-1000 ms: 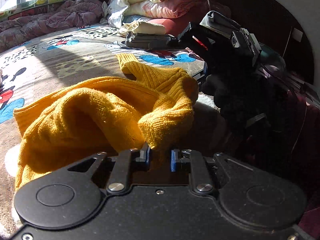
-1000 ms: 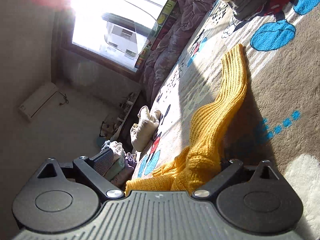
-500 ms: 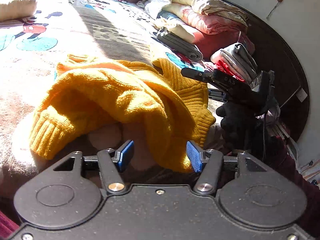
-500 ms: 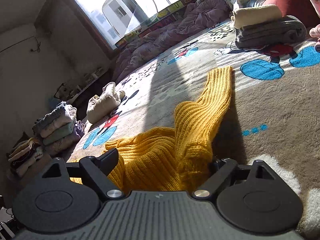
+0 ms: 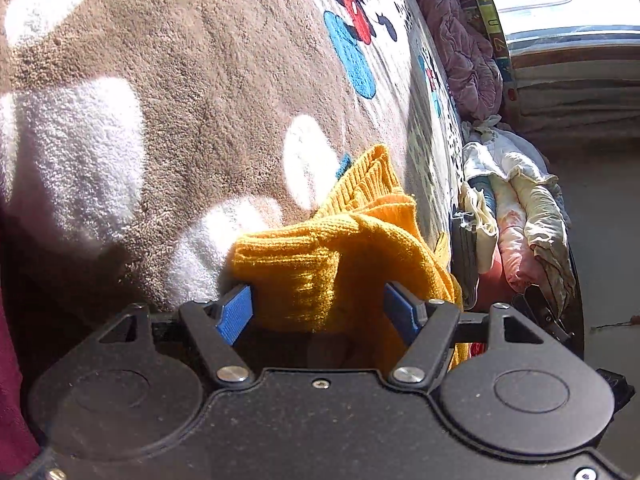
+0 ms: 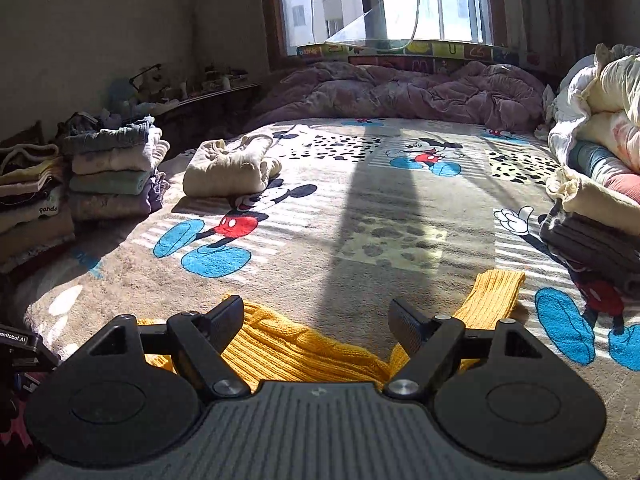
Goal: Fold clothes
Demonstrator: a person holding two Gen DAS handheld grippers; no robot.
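A yellow knitted sweater point(image 5: 340, 248) lies bunched on the Mickey Mouse blanket point(image 5: 160, 100). In the left wrist view my left gripper point(image 5: 318, 308) is open, its blue pads point(image 5: 234, 310) wide apart on either side of a thick fold of the sweater. In the right wrist view the sweater point(image 6: 288, 344) lies flat just below my right gripper point(image 6: 316, 322), with one sleeve point(image 6: 494, 294) stretching away to the right. The right gripper is open and empty above the sweater.
A folded cream garment point(image 6: 228, 168) lies on the blanket at mid left. Stacks of folded clothes point(image 6: 108, 168) stand at the left edge. Piled bedding and folded clothes point(image 6: 592, 184) sit on the right. A purple quilt point(image 6: 400, 88) lies under the window.
My left gripper opened, rolled sideways and moved down onto a fold of the sweater. My right gripper let go of the sweater, opened and levelled out above it.
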